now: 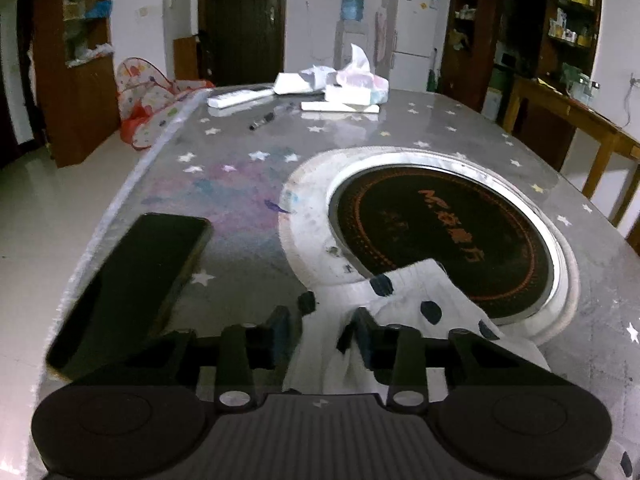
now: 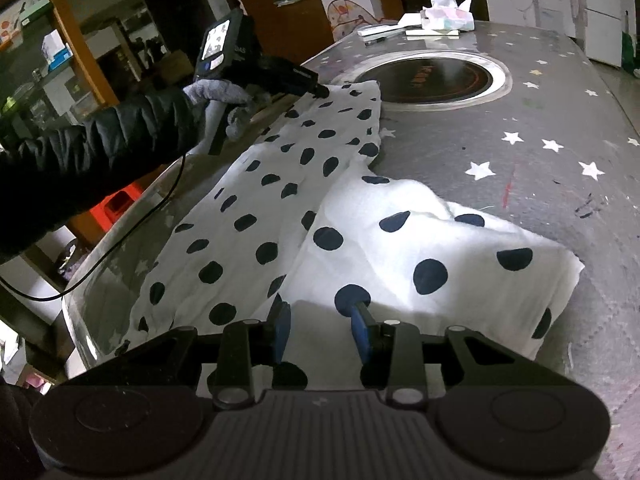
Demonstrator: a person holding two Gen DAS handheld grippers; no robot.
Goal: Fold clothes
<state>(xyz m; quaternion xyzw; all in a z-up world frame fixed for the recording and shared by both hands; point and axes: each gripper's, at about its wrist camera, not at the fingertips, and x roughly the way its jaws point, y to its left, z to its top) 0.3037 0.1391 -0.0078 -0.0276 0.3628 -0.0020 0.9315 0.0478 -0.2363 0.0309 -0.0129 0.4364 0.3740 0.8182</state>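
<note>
Right wrist view: right gripper (image 2: 320, 330) pinching polka-dot garment (image 2: 280, 208) hem, left gripper (image 2: 320, 90) narrowed over far corner, seemingly tensioning cloth on table (image 2: 520, 120) for folding.

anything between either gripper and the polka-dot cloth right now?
Nothing visible. The polka-dot cloth already lies between the fingers of the right gripper, and the left gripper has the cloth's far end between its fingers. The phone lies off to the side, and the hotplate lies beyond the cloth.
</note>
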